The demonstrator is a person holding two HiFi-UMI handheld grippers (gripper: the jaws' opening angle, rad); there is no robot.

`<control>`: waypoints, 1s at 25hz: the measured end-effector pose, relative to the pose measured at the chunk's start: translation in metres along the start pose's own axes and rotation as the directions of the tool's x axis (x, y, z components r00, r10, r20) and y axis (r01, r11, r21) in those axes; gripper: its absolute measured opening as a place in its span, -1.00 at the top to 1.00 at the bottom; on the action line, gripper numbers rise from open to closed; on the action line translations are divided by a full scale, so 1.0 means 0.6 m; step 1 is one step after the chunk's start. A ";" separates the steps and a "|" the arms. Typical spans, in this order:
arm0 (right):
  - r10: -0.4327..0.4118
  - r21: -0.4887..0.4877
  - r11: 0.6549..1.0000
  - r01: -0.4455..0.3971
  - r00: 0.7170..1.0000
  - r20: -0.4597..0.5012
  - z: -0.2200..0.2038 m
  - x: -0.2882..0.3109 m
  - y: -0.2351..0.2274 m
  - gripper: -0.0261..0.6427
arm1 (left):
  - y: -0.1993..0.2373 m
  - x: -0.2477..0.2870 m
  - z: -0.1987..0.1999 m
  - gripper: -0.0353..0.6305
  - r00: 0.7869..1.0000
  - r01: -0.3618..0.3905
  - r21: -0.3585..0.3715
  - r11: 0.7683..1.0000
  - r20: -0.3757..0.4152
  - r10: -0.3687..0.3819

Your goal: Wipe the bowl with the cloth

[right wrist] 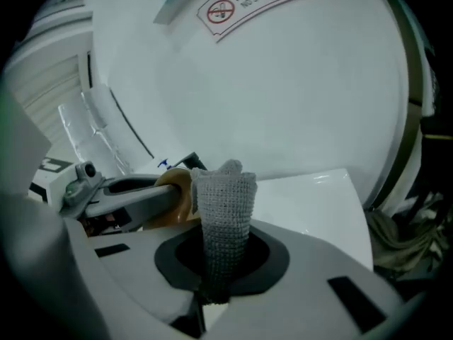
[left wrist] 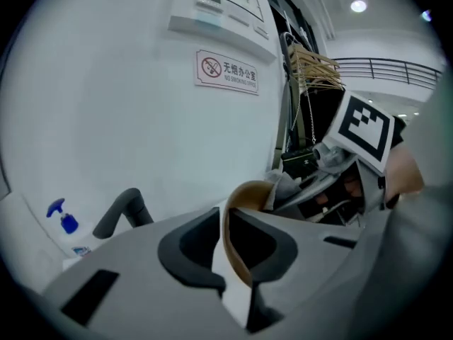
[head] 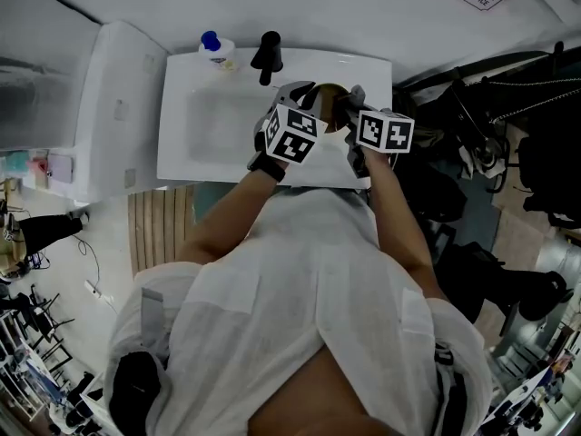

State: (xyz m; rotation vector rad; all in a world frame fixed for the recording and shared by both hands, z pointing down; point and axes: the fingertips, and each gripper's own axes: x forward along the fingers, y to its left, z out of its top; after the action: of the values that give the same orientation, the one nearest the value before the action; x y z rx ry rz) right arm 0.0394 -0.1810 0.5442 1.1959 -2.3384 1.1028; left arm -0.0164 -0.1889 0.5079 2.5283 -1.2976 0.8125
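The tan bowl (left wrist: pixel 241 222) is held on edge, its rim pinched between the jaws of my left gripper (left wrist: pixel 228 250), which is shut on it. A grey knitted cloth (right wrist: pixel 223 218) stands folded upright between the jaws of my right gripper (right wrist: pixel 216 271), shut on it. The cloth's top touches the bowl (right wrist: pixel 175 193) beside the left gripper's jaws. In the head view both grippers (head: pixel 292 133) (head: pixel 381 130) meet above the right end of the white sink (head: pixel 195 121), with the bowl (head: pixel 329 94) between them.
A black faucet (head: pixel 267 54) and a soap bottle with a blue pump (head: pixel 212 45) stand at the sink's back edge. The white wall carries a no-smoking sign (left wrist: pixel 226 71). Dark equipment and cables (head: pixel 508 134) crowd the floor to the right.
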 end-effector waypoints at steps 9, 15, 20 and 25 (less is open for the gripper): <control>-0.126 -0.580 0.812 -0.059 0.954 -0.273 -0.006 0.001 0.025 0.79 | -0.044 0.007 -0.008 0.71 0.972 0.204 0.432 0.879 -0.194 -0.130; -0.115 -0.615 0.785 -0.066 0.961 -0.250 0.009 0.004 0.050 0.79 | -0.043 0.000 0.001 0.83 0.975 0.188 0.418 0.889 -0.192 -0.116; -0.034 -0.467 0.883 -0.044 0.987 -0.158 0.022 -0.009 0.050 0.77 | -0.037 -0.012 0.013 0.82 0.992 0.111 0.271 0.956 -0.094 -0.088; -0.013 -0.384 0.923 -0.027 0.995 -0.100 0.011 -0.019 0.046 0.76 | -0.039 -0.019 0.002 0.81 0.997 0.060 0.156 0.986 -0.059 -0.052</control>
State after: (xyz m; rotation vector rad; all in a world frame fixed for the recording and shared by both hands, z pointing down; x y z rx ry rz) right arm 0.0254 -0.1694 0.5196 0.9623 -2.3373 0.6404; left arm -0.0027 -0.1672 0.5026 2.6291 -1.1832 1.0018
